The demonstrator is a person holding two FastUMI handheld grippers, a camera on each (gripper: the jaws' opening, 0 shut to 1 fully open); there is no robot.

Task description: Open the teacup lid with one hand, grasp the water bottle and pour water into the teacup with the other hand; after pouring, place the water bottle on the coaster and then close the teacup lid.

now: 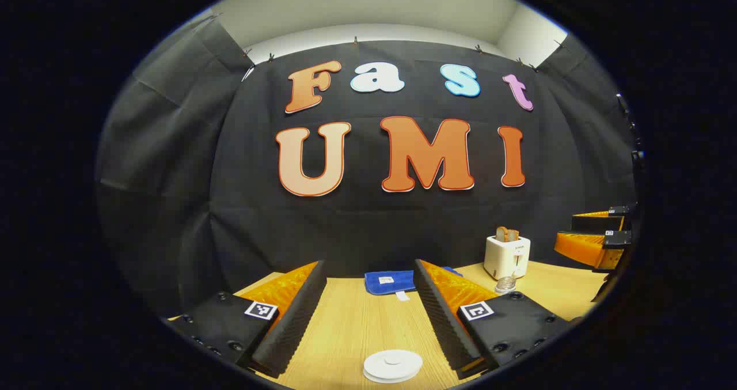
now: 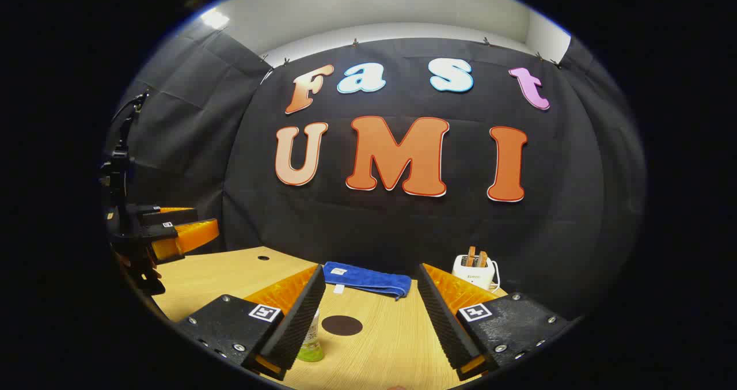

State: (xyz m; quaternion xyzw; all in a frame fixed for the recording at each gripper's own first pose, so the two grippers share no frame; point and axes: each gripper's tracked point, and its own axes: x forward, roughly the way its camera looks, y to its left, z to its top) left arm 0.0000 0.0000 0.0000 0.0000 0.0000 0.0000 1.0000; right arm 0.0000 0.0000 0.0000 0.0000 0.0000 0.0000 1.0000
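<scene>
In the left gripper view a white round teacup lid [image 1: 392, 366] with a small knob lies low on the wooden table [image 1: 357, 326], just ahead of and between my left gripper's [image 1: 369, 263] open fingers. Nothing is held between them. In the right gripper view a clear water bottle [image 2: 311, 339] with a green base stands upright, partly hidden behind the left finger of my open right gripper [image 2: 371, 267]. A dark round coaster [image 2: 342, 325] lies flat just right of the bottle. The teacup's body is hidden under its lid.
A folded blue towel [image 1: 390, 281] [image 2: 367, 279] lies at the table's back edge. A white toaster [image 1: 506, 254] [image 2: 475, 270] with toast stands back right, a small clear object [image 1: 505, 284] before it. The other gripper [image 1: 599, 240] [image 2: 167, 231] hovers at each view's side.
</scene>
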